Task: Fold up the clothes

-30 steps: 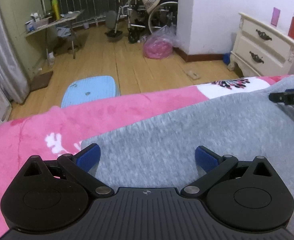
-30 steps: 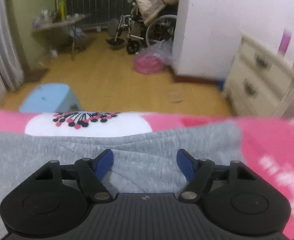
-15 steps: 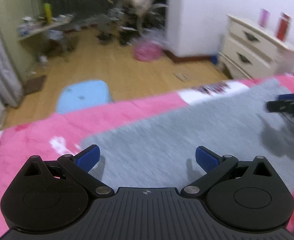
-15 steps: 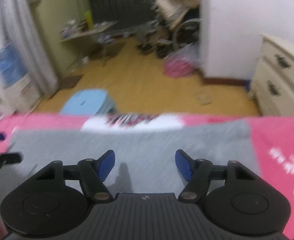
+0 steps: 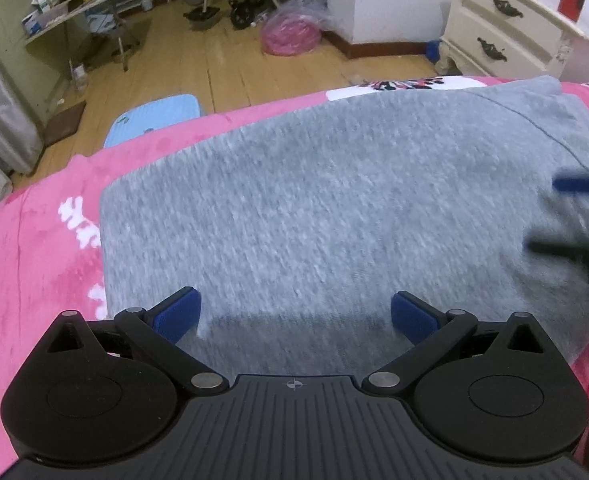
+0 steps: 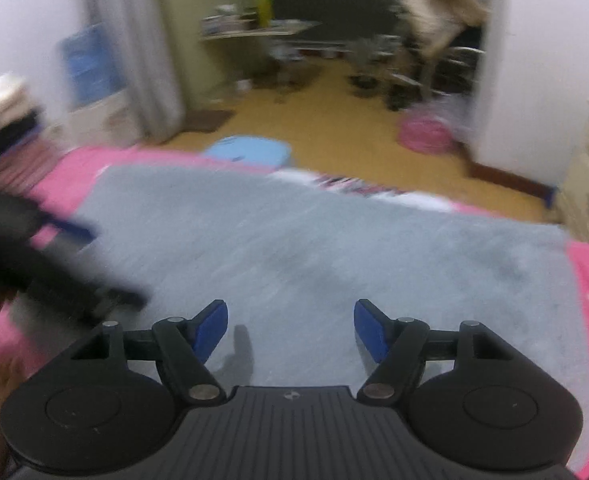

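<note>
Left wrist view: lying flat across pink blanket (image 5: 34, 264), grey garment (image 5: 334, 208), far edge nearing bed's foot. Beyond, blue stool (image 5: 154, 118), white dresser (image 5: 506, 36). Hovering spread and empty, left tongs (image 5: 294, 316). Opening with nothing between, right tongs (image 6: 290, 328), blurring at the other view's right edge.

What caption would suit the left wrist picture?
Open left gripper poised above a grey garment spread on a pink blanket.
</note>
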A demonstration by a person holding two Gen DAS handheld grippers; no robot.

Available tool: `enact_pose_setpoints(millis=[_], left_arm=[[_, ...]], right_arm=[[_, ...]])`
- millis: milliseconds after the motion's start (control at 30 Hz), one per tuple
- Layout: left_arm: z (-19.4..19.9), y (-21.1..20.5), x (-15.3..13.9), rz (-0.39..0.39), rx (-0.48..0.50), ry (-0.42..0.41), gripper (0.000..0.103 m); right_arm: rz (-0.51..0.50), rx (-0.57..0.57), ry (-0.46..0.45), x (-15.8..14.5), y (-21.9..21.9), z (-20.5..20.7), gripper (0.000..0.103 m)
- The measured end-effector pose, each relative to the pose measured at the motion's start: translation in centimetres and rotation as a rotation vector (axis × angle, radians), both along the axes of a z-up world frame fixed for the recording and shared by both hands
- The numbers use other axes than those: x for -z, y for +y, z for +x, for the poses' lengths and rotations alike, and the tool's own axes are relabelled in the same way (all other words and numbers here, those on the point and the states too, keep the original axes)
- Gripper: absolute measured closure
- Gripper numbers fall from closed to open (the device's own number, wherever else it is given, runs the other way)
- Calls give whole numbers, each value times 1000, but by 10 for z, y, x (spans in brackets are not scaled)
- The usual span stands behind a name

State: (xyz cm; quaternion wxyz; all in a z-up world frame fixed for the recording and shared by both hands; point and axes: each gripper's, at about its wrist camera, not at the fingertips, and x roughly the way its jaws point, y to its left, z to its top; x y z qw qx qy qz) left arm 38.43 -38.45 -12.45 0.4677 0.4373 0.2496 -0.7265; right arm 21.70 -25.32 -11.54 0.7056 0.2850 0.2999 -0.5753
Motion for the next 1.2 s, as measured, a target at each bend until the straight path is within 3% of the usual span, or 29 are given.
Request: enact_pose_setpoints(millis=[100, 233, 500, 667, 1000, 1200], left_arm=[[-3, 0, 0, 5, -5, -10, 0], [-4, -1, 1, 10, -12, -13, 0], [-5, -1, 1, 14, -21, -16, 0], [-4, -2, 0, 17, -25, -16, 0], [-5, -1, 2, 16, -31, -12, 0], [-4, -1, 2, 14, -32, -13, 0]], right_arm=[[-3, -26, 74, 25, 13, 10, 25], [11, 16, 18, 14, 4, 0, 24], [-71, 83, 93, 11, -11, -6, 15], [-49, 96, 104, 27, -16, -3, 0], [-31, 154, 22, 21, -21, -15, 0], [-25, 167, 39, 25, -26, -11, 0]])
